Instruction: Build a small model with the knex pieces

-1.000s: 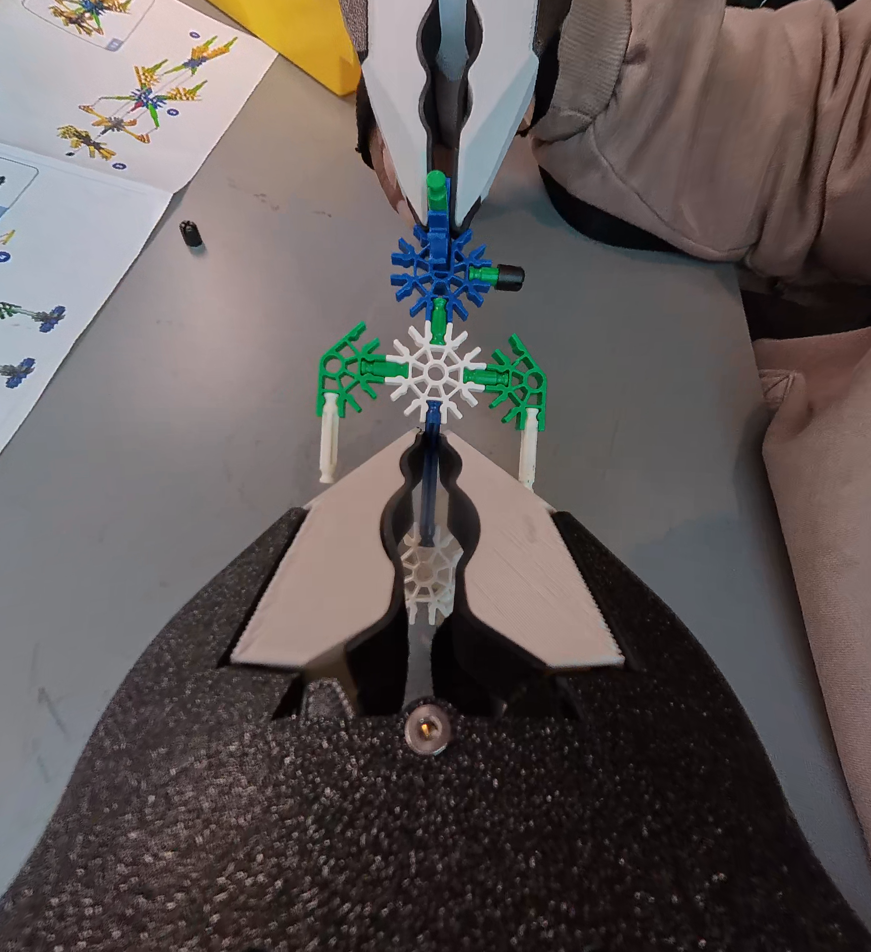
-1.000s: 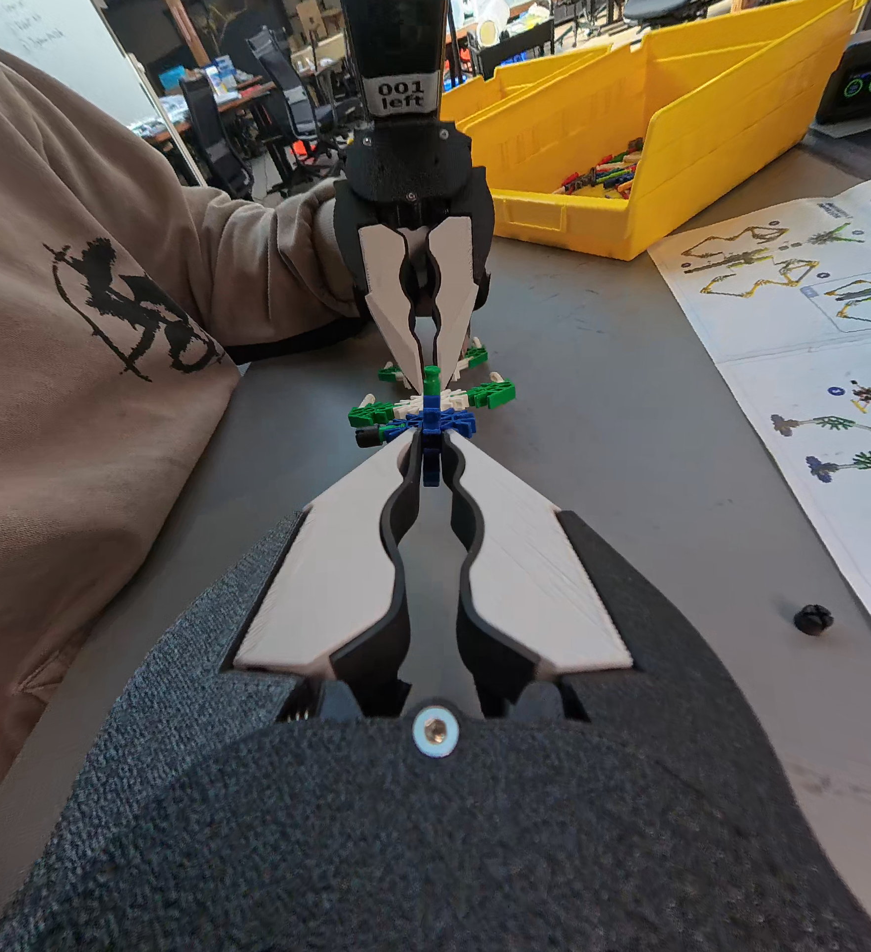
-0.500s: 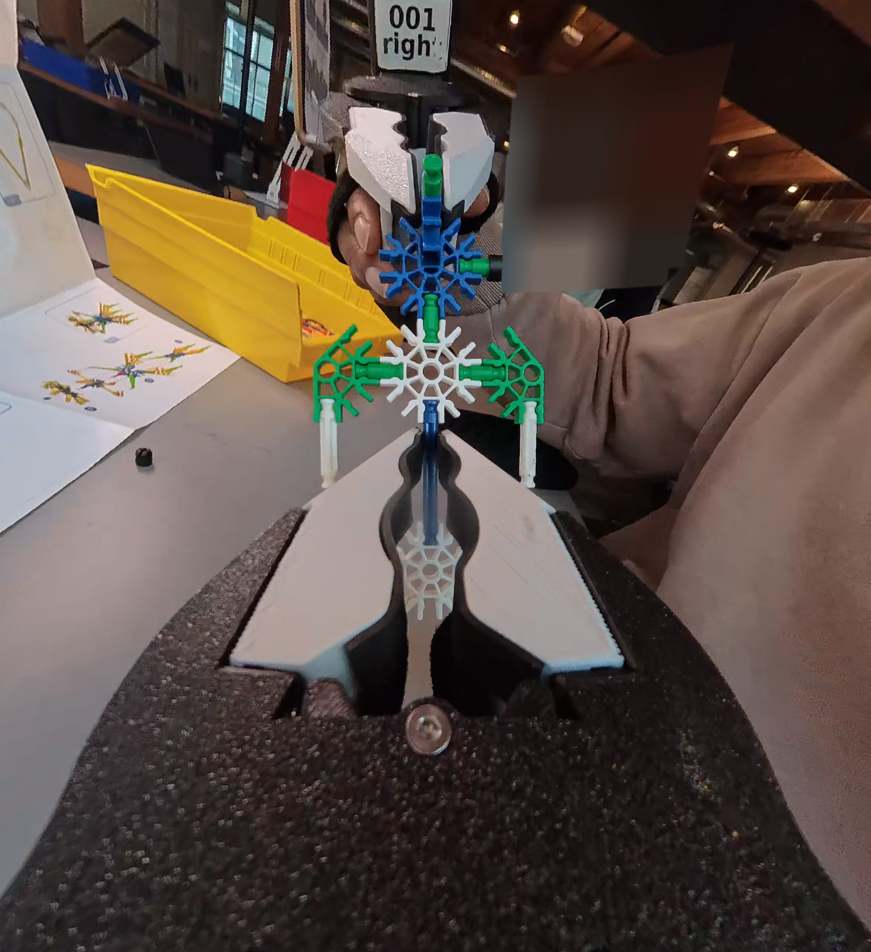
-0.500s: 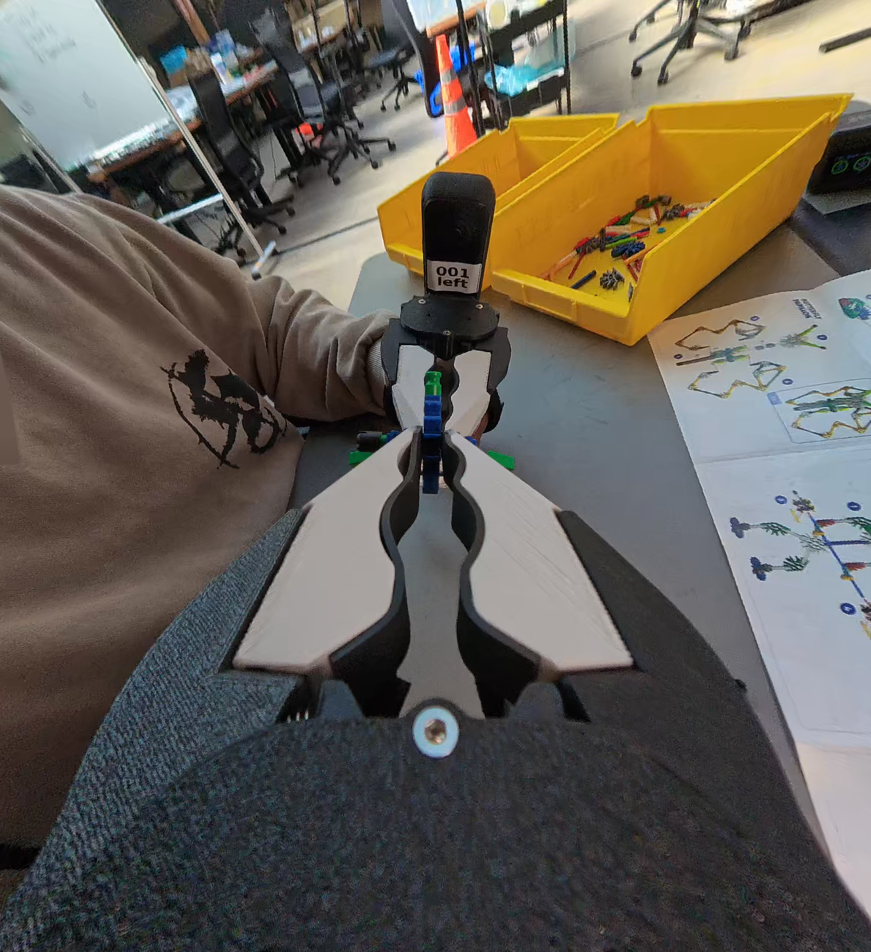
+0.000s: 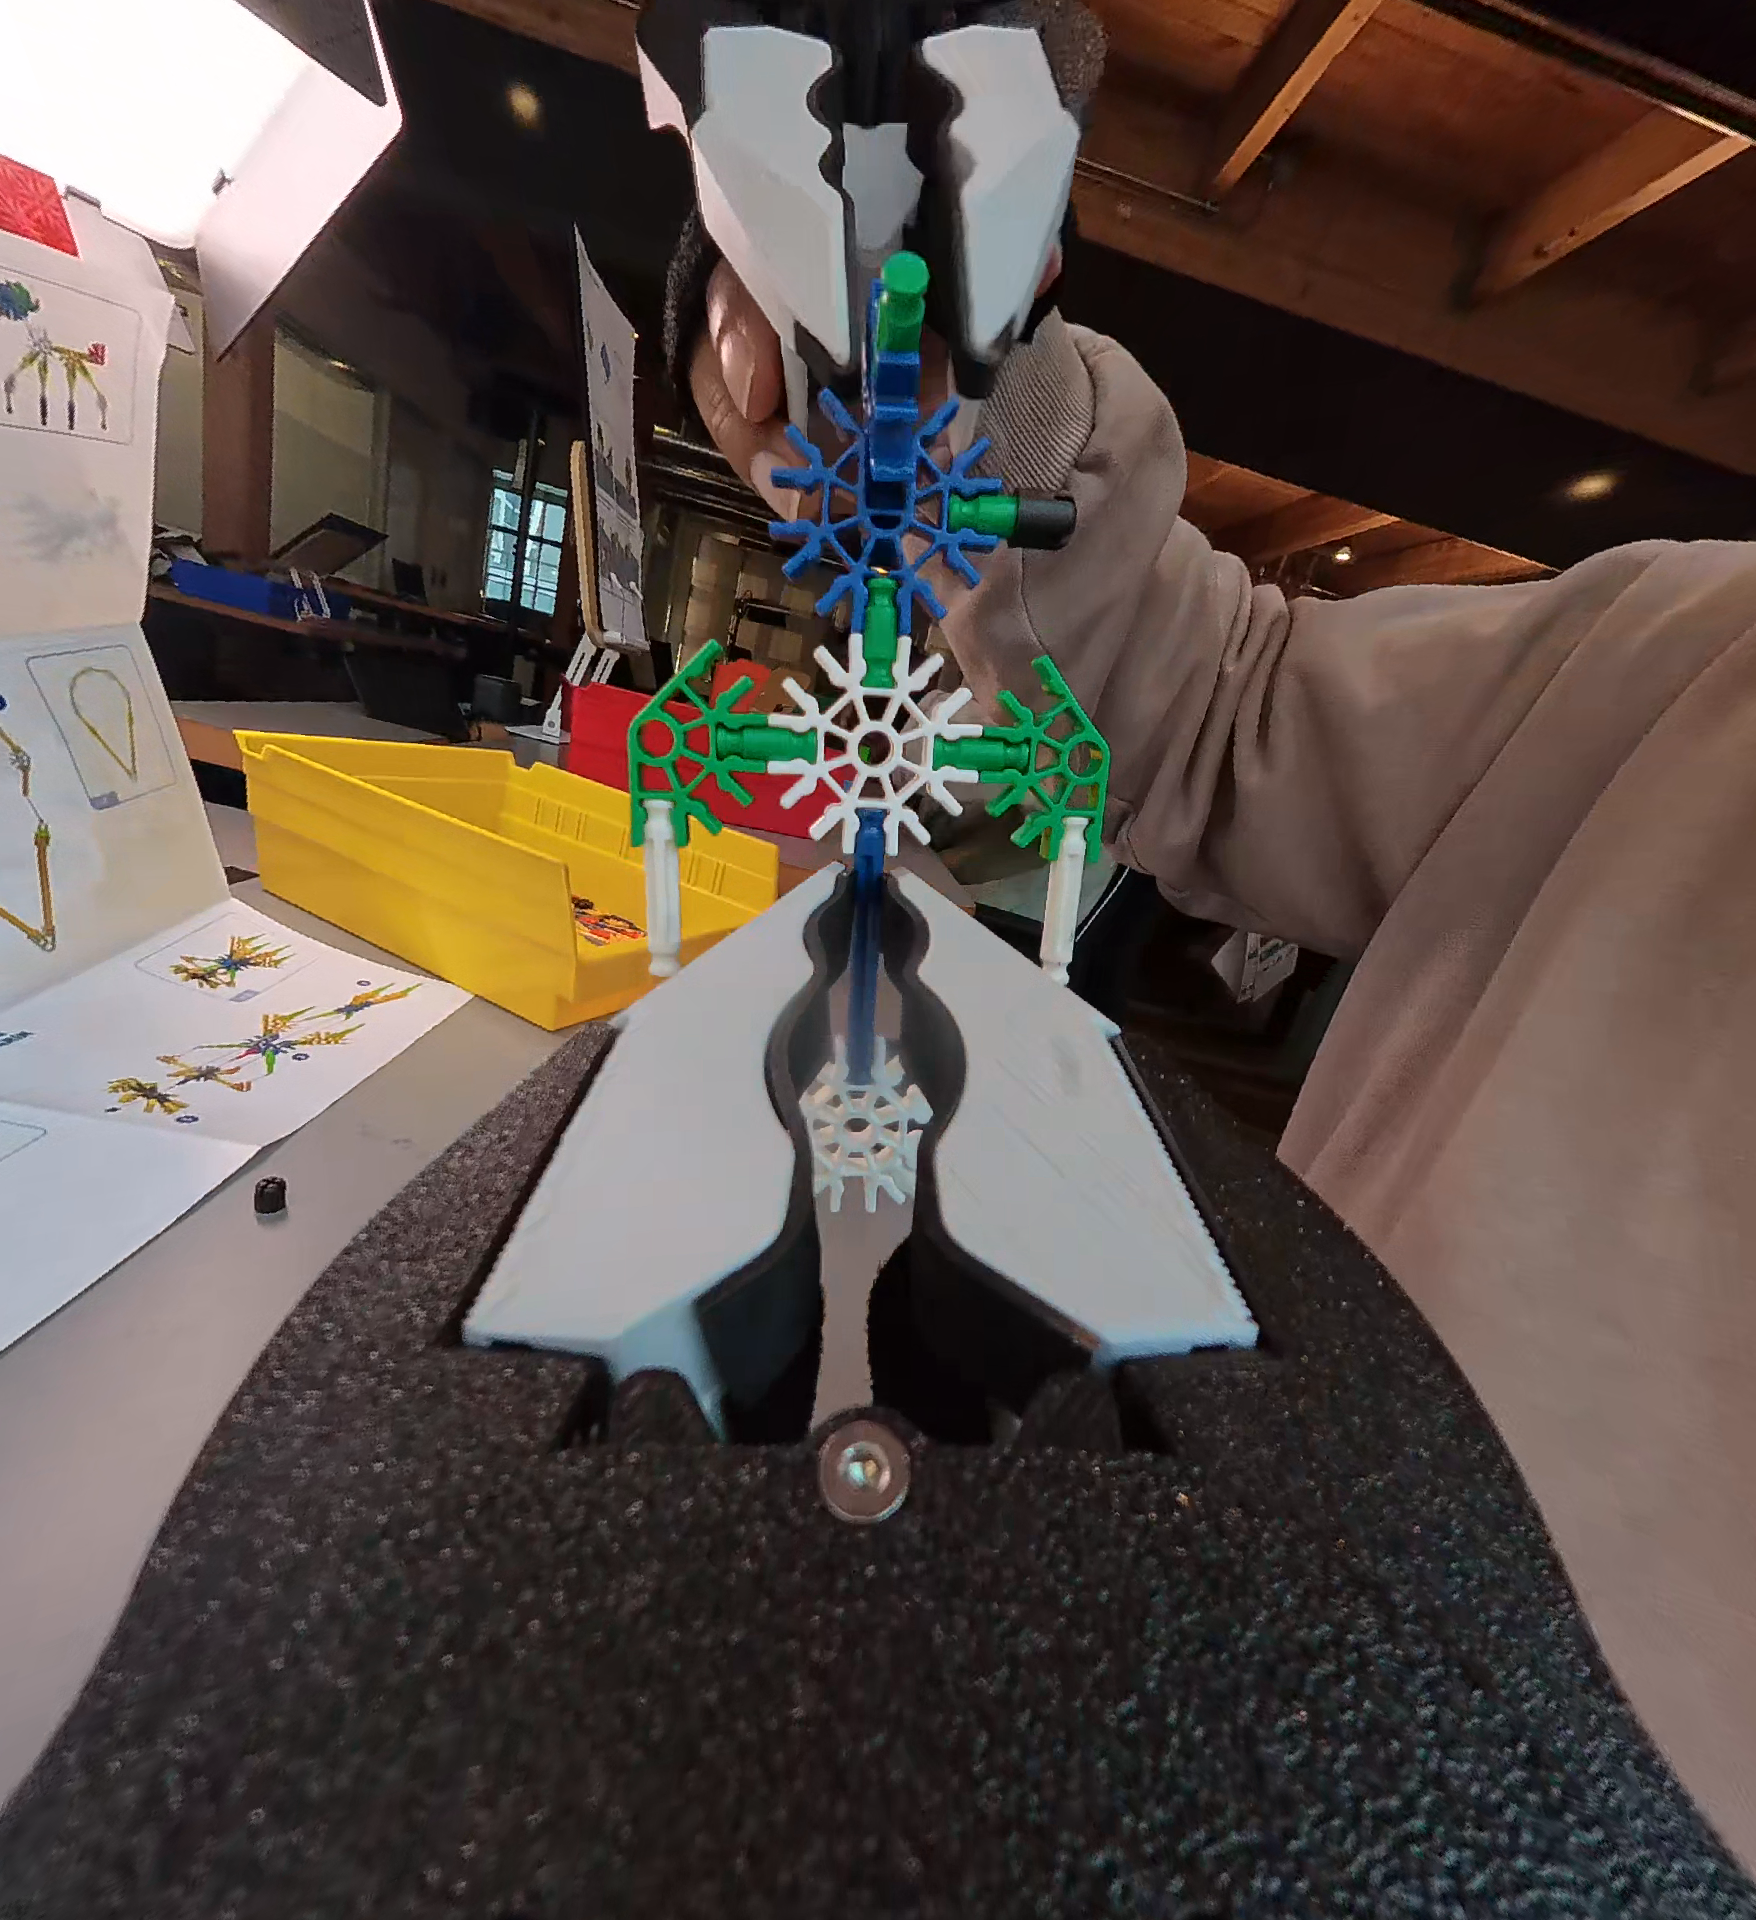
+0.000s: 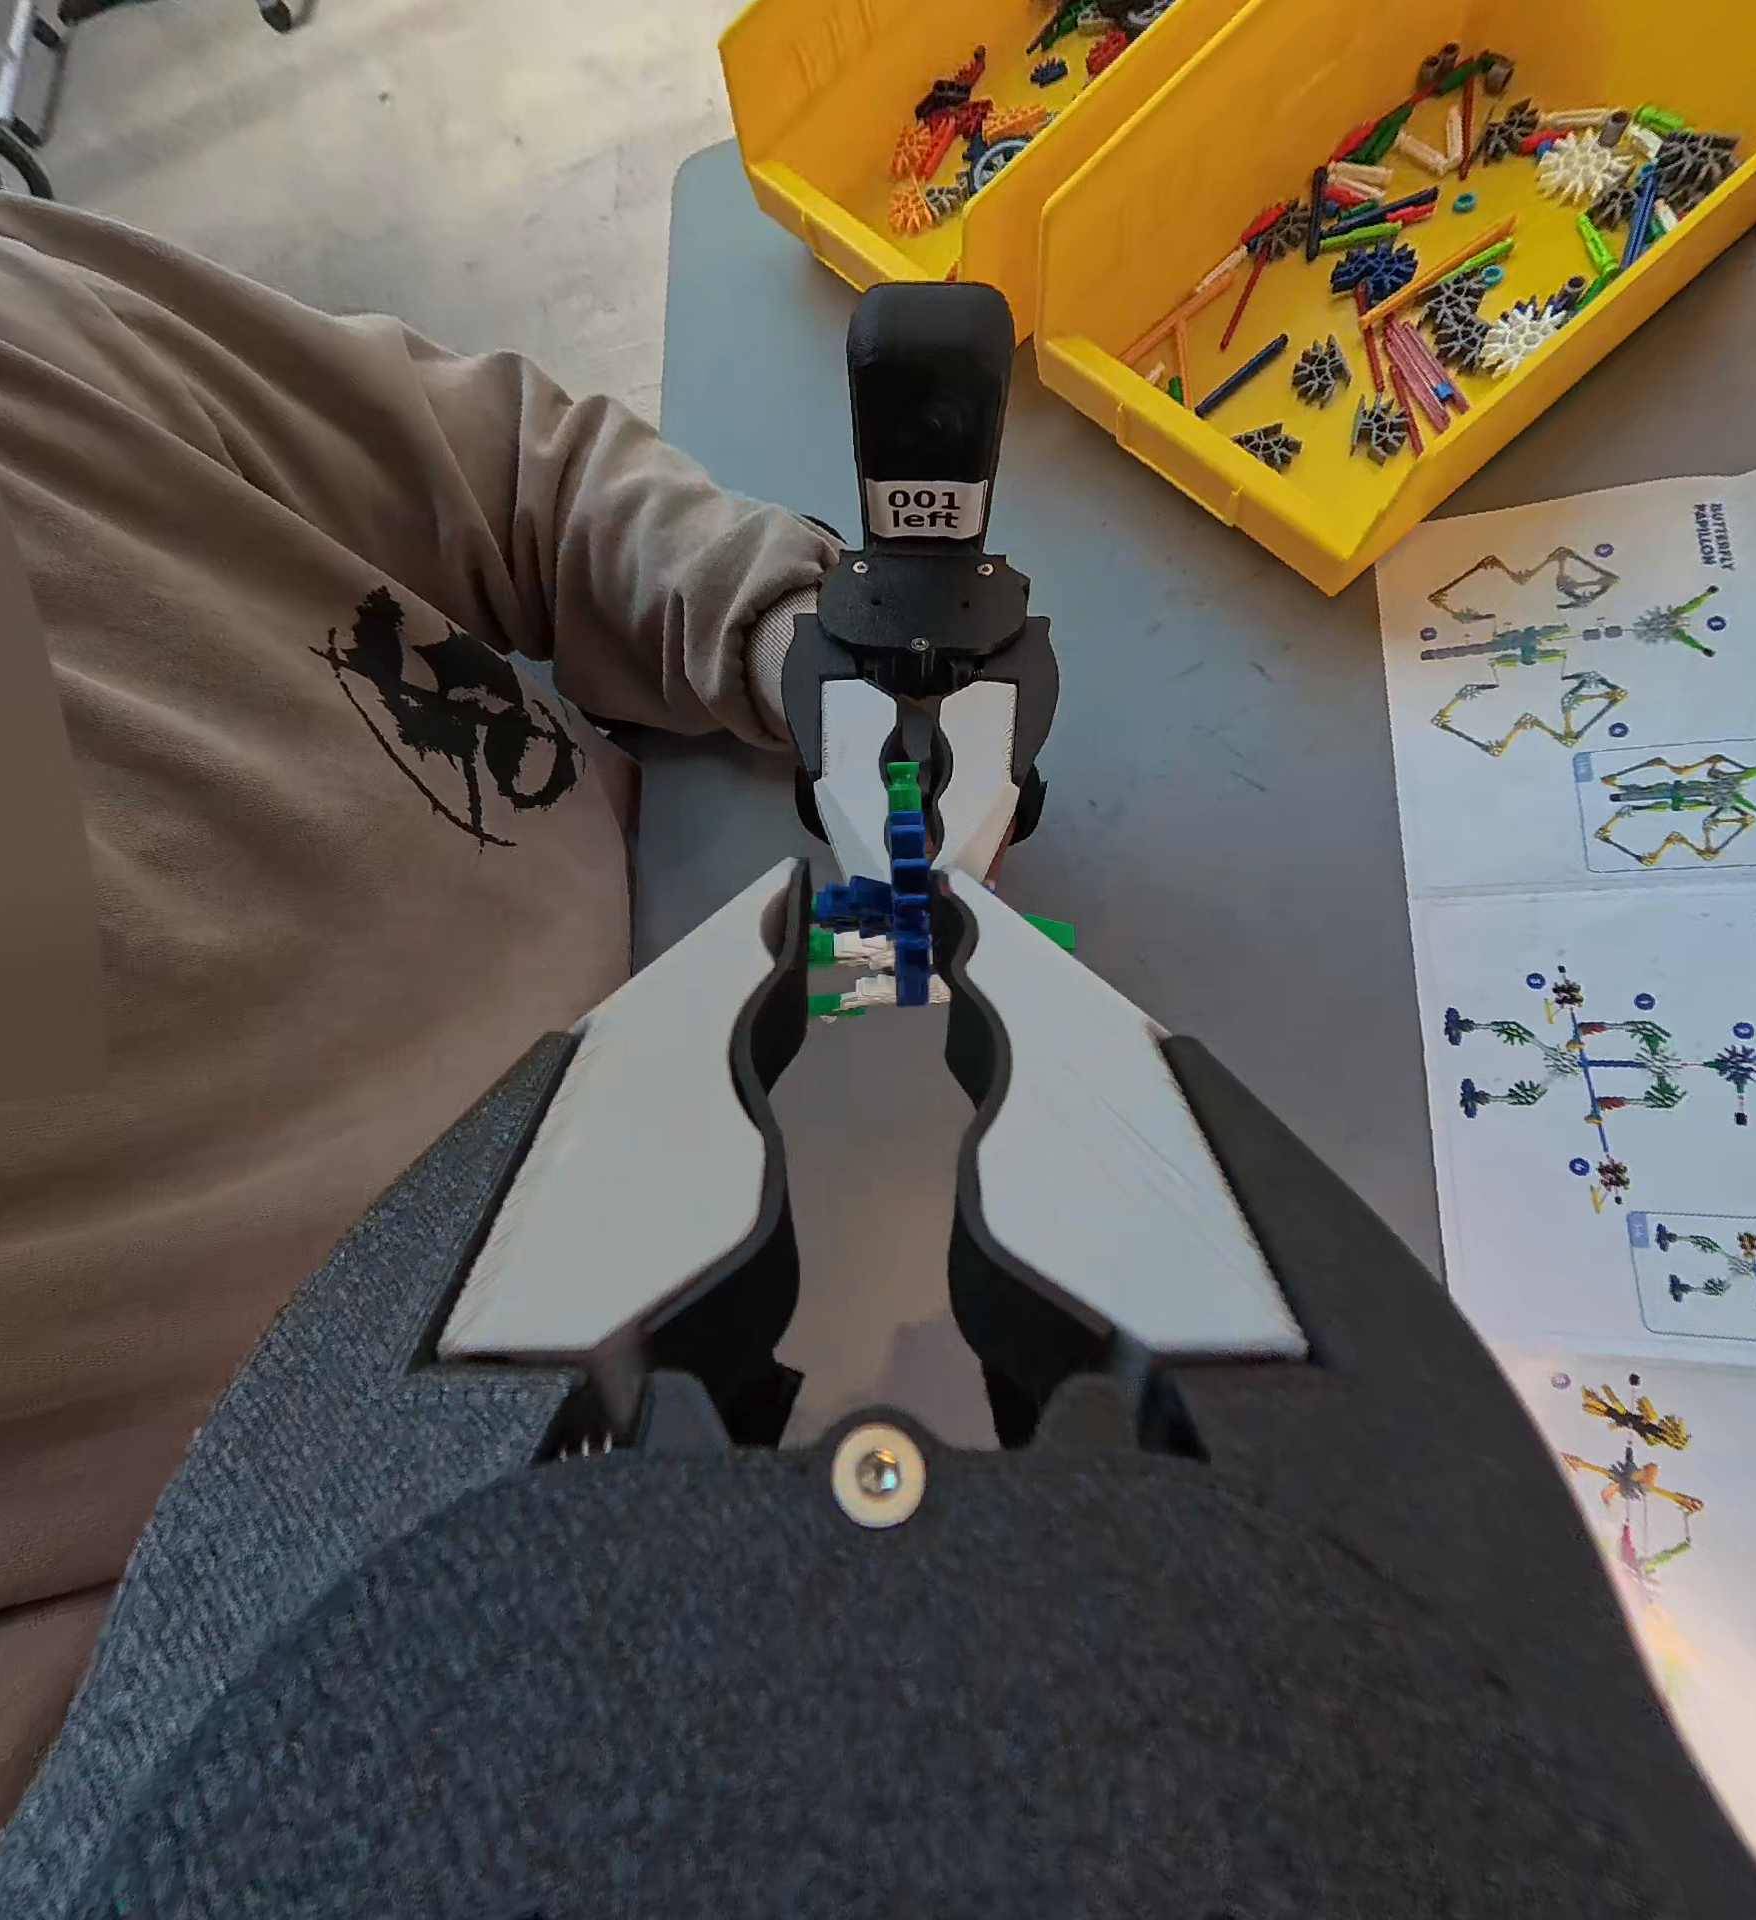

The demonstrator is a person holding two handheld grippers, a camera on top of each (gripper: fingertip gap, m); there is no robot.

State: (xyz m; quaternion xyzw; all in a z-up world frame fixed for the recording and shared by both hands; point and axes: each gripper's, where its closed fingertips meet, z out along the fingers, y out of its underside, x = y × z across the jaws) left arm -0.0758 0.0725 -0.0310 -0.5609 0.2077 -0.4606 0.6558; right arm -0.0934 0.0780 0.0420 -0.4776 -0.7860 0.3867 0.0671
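Observation:
A toy figure of snap-together rods and connectors is held in the air between both grippers. It has a blue snowflake connector (image 5: pixel 879 509), a white snowflake connector (image 5: pixel 872 748) with green side pieces, and a blue rod (image 5: pixel 861 956). My left gripper (image 5: pixel 866 878) is shut on the blue rod, with a small white connector (image 5: pixel 861 1127) in the hollow between its fingers. My right gripper (image 6: pixel 879 878) stands at the figure's other end. Its jaws are slightly apart on either side of the blue clip and green rod tip (image 6: pixel 902 779). It also shows in the left wrist view (image 5: pixel 900 364).
Two yellow bins (image 6: pixel 1373 260) of loose rods and connectors stand at the far side of the grey table (image 6: pixel 1217 727). Printed instruction sheets (image 6: pixel 1601 935) lie beside them. A small black piece (image 5: pixel 271 1195) lies on the table. A person's beige sleeve (image 5: pixel 1476 831) fills one side. The left gripper's tips are roughly 8 cm from the right gripper's. It is some 25 cm from my left tips to the small black piece (image 5: pixel 271 1195).
Both grippers have risen from the table with the figure, and the left one now points upward. The right gripper's jaws have spread apart from the blue clip they pinched before.

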